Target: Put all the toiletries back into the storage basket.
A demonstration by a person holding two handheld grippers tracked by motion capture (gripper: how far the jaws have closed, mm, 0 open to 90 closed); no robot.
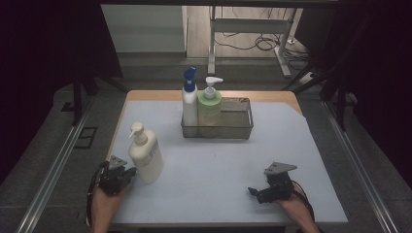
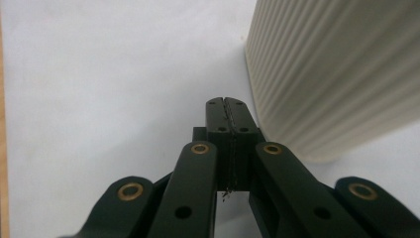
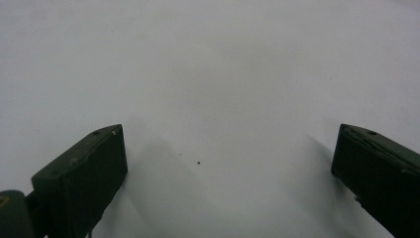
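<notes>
Left claw (image 1: pixel 127 174), pressed together, rests just beside the cream pump bottle (image 1: pixel 145 154) near the tabletop's (image 1: pixel 209 165) front-left corner; we judge we should spread it before gripping. Right claw (image 1: pixel 254 192) sits spread, empty.

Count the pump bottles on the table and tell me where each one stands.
3. The cream pump bottle stands by the left gripper. The blue-capped bottle and green pump bottle stand in the wire basket, at its left end.
</notes>
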